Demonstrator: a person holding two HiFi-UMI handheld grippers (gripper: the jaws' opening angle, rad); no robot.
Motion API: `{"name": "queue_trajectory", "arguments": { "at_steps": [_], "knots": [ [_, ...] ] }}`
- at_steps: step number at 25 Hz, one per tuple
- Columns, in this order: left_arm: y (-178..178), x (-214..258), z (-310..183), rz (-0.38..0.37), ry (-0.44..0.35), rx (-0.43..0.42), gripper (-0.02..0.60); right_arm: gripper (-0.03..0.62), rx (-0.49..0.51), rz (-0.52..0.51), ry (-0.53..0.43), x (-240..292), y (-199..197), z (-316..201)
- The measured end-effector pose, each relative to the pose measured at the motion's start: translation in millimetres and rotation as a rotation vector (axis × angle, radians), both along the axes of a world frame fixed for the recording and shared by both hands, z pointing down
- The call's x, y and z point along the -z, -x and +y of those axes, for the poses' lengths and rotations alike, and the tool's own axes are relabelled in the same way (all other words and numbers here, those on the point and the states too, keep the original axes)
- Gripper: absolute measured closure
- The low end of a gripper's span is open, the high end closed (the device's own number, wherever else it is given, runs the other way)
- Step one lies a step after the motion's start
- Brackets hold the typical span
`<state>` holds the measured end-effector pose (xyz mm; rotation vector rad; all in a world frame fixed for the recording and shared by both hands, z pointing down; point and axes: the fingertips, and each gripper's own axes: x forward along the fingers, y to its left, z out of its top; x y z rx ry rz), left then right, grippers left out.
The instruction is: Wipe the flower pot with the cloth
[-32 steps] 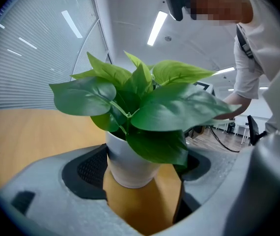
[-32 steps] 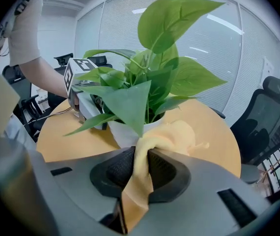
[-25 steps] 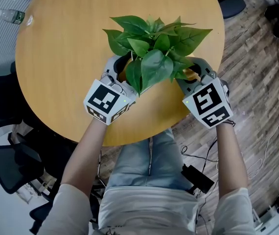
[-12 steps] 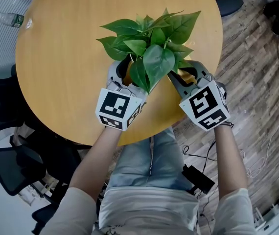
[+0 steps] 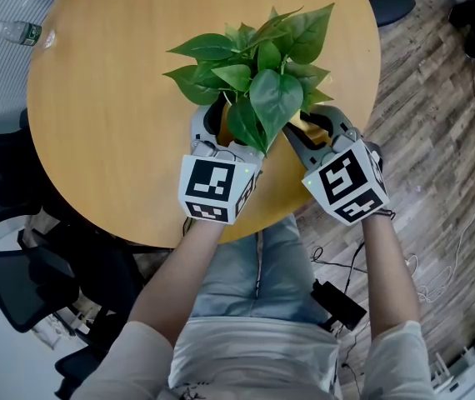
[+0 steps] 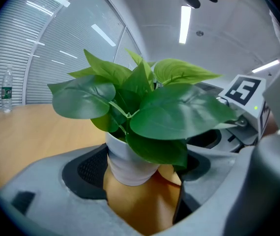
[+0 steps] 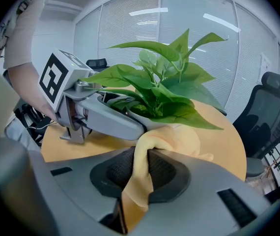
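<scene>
While left tongs (image 5: 219,133) — clamping the flower pot (image 6: 129,165) — have swung rightward, right tongs (image 7: 141,177) pinch the cloth (image 7: 175,139).

We are looking down at a round wooden counter (image 5: 104,115), where a clear water bottle (image 5: 22,30) is standing upright at the far left edge. A black office chair (image 5: 17,286) is sitting beside it, and a black box (image 5: 337,304) is lying on the plank floor (image 5: 437,123).
</scene>
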<state>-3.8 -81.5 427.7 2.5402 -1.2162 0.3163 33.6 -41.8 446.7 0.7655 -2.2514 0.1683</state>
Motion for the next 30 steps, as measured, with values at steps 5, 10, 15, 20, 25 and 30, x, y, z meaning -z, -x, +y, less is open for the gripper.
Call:
{"name": "queue_trajectory", "arguments": {
  "at_steps": [5, 10, 15, 20, 25, 30],
  "knots": [
    [0, -2, 2, -0.028, -0.021, -0.032, 0.166, 0.528, -0.007, -0.003, 0.008, -3, -3, 1],
    [9, -1, 9, -0.009, -0.035, -0.143, 0.161, 0.528, -0.015, -0.002, 0.013, -5, -7, 2],
    [21, 1, 11, 0.000, -0.055, -0.306, 0.143, 0.528, -0.020, -0.007, 0.016, -6, -7, 2],
    [25, -7, 26, -0.032, -0.056, -0.509, 0.132, 0.528, -0.018, -0.005, 0.023, -7, -8, 1],
    [35, -5, 20, 0.014, -0.050, -0.549, 0.130, 0.528, -0.025, -0.008, 0.029, -8, -10, -3],
    [40, 3, -5, 0.015, -0.077, -0.589, 0.130, 0.528, -0.038, -0.019, 0.042, -10, -10, -6]
  ]
}}
